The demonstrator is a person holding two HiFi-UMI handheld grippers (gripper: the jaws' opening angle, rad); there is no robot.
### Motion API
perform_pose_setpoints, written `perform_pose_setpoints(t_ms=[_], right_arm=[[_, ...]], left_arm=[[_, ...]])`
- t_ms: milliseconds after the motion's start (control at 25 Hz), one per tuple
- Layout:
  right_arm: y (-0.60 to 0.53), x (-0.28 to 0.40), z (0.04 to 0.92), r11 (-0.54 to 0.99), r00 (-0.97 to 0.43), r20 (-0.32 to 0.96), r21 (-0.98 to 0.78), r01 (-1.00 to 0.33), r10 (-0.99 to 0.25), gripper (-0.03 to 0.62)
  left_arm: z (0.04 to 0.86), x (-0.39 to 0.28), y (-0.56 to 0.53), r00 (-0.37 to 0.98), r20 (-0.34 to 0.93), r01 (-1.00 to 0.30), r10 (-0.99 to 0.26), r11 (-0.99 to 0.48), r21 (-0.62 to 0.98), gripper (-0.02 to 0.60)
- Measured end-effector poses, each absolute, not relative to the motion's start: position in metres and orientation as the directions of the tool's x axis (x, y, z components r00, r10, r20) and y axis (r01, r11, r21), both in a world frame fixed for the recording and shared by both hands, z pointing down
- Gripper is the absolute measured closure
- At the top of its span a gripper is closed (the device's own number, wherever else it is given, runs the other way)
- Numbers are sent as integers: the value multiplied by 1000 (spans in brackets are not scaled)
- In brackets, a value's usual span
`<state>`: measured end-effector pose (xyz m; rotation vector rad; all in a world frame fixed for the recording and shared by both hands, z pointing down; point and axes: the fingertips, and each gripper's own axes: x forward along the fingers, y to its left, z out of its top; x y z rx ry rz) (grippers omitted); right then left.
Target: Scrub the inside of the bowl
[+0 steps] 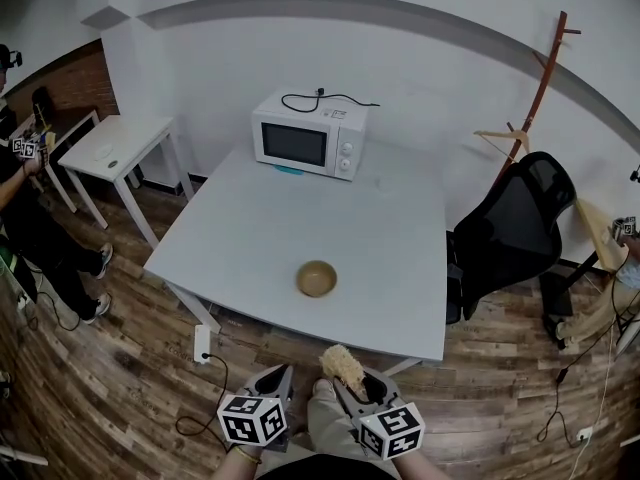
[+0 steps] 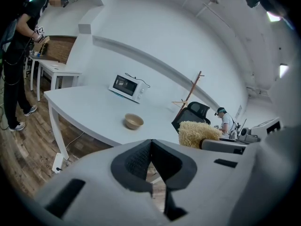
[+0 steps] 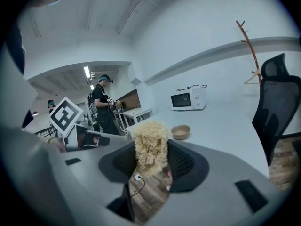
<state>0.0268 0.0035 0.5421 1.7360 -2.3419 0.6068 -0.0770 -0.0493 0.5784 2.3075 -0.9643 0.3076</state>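
A small tan bowl (image 1: 317, 278) stands upright on the grey table (image 1: 260, 228), near its front edge; it also shows in the left gripper view (image 2: 133, 121) and the right gripper view (image 3: 180, 132). Both grippers are held low, in front of the table and short of the bowl. My right gripper (image 1: 347, 374) is shut on a pale yellow fibrous scrubber (image 3: 149, 147), which sticks up between its jaws (image 1: 342, 365). My left gripper (image 1: 279, 377) is shut with nothing between its jaws (image 2: 150, 166).
A white microwave (image 1: 308, 135) sits at the table's far edge. A black office chair (image 1: 510, 230) and a wooden coat stand (image 1: 540, 88) are to the right. A small white table (image 1: 120, 148) and a person (image 1: 40, 238) are at left. A power strip (image 1: 202, 344) lies on the wooden floor.
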Motion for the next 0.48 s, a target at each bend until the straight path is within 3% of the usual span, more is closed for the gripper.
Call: perform_pose_setpoints(t_ms=[480], right_arm=[[12, 24, 538, 253, -317, 355, -216, -943, -880, 411]], left_arm=[[572, -72, -43, 723, 422, -691, -547, -569, 446, 563]])
